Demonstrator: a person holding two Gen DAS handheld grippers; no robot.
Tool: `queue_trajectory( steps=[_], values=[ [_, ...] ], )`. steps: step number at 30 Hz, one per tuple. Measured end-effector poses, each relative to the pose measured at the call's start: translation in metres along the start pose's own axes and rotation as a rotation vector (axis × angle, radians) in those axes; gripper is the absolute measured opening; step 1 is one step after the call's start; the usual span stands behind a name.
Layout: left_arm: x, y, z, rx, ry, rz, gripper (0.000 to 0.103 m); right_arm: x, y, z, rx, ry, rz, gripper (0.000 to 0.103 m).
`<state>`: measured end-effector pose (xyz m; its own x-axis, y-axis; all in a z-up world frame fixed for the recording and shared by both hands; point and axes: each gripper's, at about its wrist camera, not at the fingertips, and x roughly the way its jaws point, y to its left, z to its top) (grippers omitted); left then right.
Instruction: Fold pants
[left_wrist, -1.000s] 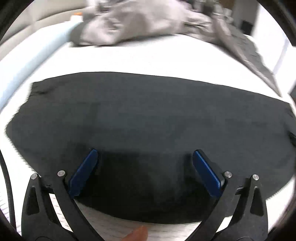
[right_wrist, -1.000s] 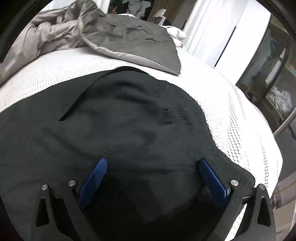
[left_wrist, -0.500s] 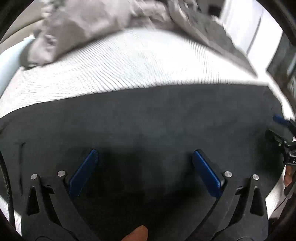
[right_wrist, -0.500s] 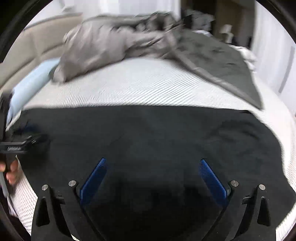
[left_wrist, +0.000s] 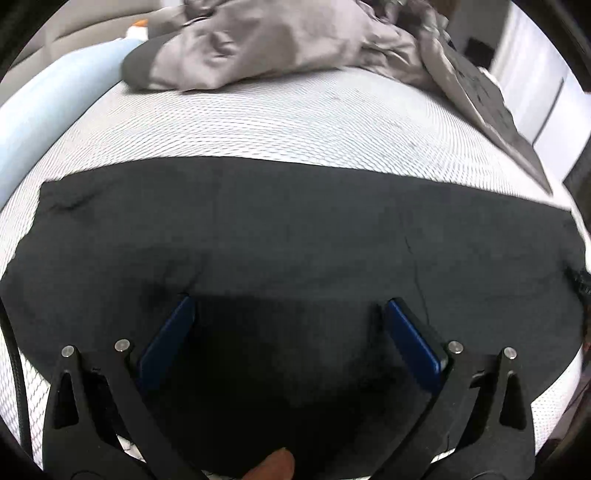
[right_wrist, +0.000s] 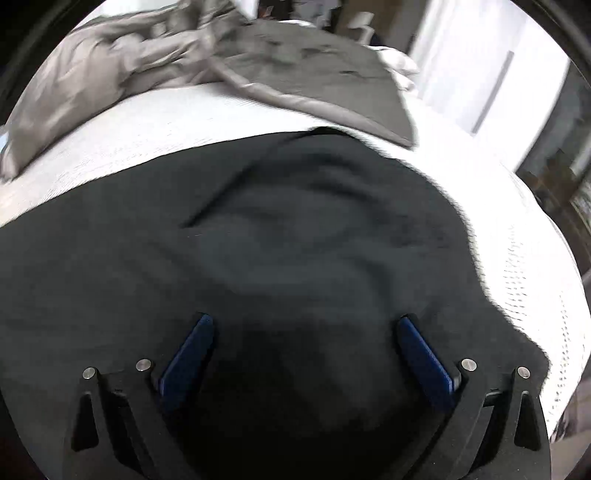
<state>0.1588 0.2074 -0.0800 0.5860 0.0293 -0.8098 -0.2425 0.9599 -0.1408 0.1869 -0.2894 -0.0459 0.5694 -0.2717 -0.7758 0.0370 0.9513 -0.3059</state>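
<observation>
Bed: white mattress with a dotted knit cover (left_wrist: 295, 110) fills both views, with a pale blue pillow (left_wrist: 48, 110) along its left edge in the left wrist view.
Room: bright white wall and a dark doorway beyond the bed's right side; details blurred.
Bedding: crumpled grey duvet (left_wrist: 266, 40) heaped at the far end, one flat corner reaching toward the pants in the right wrist view (right_wrist: 314, 74).
Change: half a second ago the right wrist view looked along the whole garment with the other gripper at its left; it now faces the wider, rumpled end.
Pants: black soft-fabric pants (left_wrist: 295, 240) lie spread across the mattress near its front edge, flat in the left view, with a diagonal crease and low ripples in the right view (right_wrist: 295, 240).
Left gripper (left_wrist: 288, 314): blue-padded jaws wide apart over the cloth, gripping nothing.
Right gripper (right_wrist: 304, 332): likewise spread wide above the fabric, holding nothing.
Fingertip (left_wrist: 273, 469): shows at the bottom edge.
</observation>
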Motion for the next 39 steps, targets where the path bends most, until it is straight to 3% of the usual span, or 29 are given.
queue_trajectory(
  steps=[2,6,10,13,14,16,18,20,22,26,28,30,35,39],
  values=[
    [-0.006,-0.001,-0.001,-0.011,-0.01,-0.008,0.102,-0.006,-0.002,0.003,0.0,-0.017,-0.036,0.101],
    [-0.023,-0.057,-0.011,0.077,-0.057,-0.054,0.102,-0.037,0.027,-0.004,-0.056,-0.087,0.073,0.101],
    [-0.019,-0.124,-0.026,0.219,-0.044,-0.119,0.102,-0.068,0.093,-0.015,-0.22,-0.159,0.29,0.101],
    [-0.004,-0.151,-0.042,0.311,0.003,-0.102,0.102,-0.067,0.14,-0.027,-0.339,-0.093,0.451,0.101],
    [0.002,-0.152,-0.045,0.315,0.025,-0.083,0.102,-0.063,0.152,-0.032,-0.394,-0.067,0.46,0.101],
    [0.008,-0.141,-0.044,0.274,0.043,-0.087,0.102,-0.06,0.164,-0.049,-0.502,-0.067,0.397,0.101],
    [0.006,-0.13,-0.04,0.243,0.038,-0.081,0.102,-0.062,0.151,-0.052,-0.506,-0.069,0.394,0.101],
    [0.007,-0.122,-0.037,0.218,0.039,-0.055,0.102,-0.058,0.119,-0.049,-0.454,-0.054,0.358,0.102],
    [0.003,-0.116,-0.04,0.191,0.041,-0.052,0.102,-0.049,0.077,-0.049,-0.386,-0.037,0.249,0.102],
    [0.005,-0.101,-0.032,0.186,0.043,-0.039,0.102,-0.03,-0.01,-0.044,-0.118,0.002,0.118,0.099],
    [0.007,-0.099,-0.031,0.192,0.049,-0.025,0.102,-0.031,-0.029,-0.044,-0.029,-0.007,0.109,0.101],
    [0.006,-0.102,-0.029,0.189,0.051,-0.011,0.102,-0.03,-0.024,-0.041,-0.044,-0.029,-0.026,0.101],
    [-0.007,-0.107,-0.01,0.186,0.014,-0.017,0.102,-0.052,0.012,-0.028,-0.092,-0.101,0.06,0.101],
    [0.004,-0.112,0.024,0.177,-0.012,0.043,0.102,-0.053,0.061,0.008,-0.168,-0.134,0.183,0.101]
  ],
)
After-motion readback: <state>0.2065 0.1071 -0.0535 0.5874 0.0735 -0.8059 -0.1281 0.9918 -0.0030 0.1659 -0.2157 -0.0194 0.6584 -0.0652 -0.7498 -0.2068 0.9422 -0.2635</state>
